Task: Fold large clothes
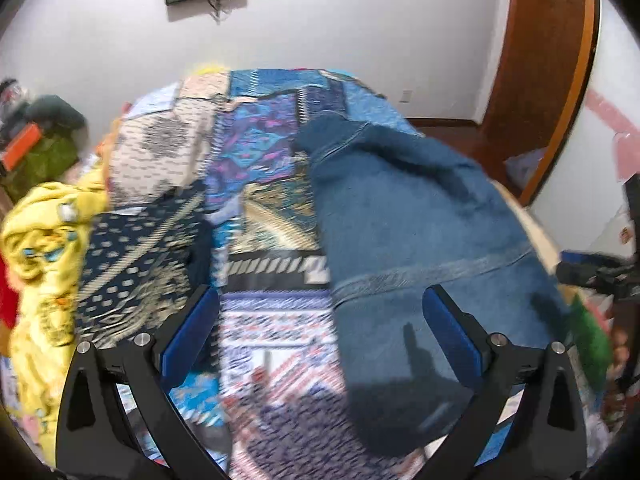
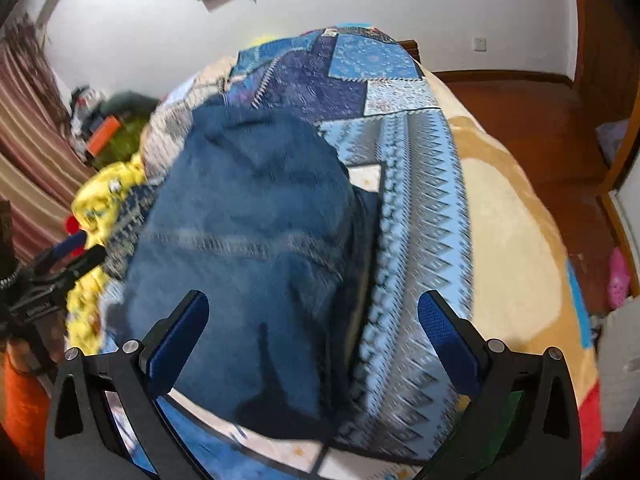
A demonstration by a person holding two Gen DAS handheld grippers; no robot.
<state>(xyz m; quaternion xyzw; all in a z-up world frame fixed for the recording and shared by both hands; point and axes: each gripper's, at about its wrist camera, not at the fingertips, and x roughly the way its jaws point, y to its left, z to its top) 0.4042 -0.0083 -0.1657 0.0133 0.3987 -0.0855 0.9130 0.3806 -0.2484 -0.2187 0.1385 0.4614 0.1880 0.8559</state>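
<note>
A large blue denim garment (image 1: 416, 236) lies spread on a bed with a patchwork blue cover (image 1: 264, 152). It also shows in the right wrist view (image 2: 248, 248), with a stitched seam across its middle. My left gripper (image 1: 320, 312) is open and empty above the garment's left edge and the cover. My right gripper (image 2: 312, 320) is open and empty above the near part of the garment. The right gripper (image 1: 596, 276) shows at the right edge of the left wrist view. The left gripper (image 2: 52, 276) shows at the left edge of the right wrist view.
A yellow printed garment (image 1: 44, 248) and a dark dotted one (image 1: 136, 256) lie heaped on the bed's left. A beige blanket (image 2: 512, 240) covers the bed's right side. Beyond are a white wall, a wooden door (image 1: 548, 64), a wooden floor (image 2: 540, 120) and a striped curtain (image 2: 28, 128).
</note>
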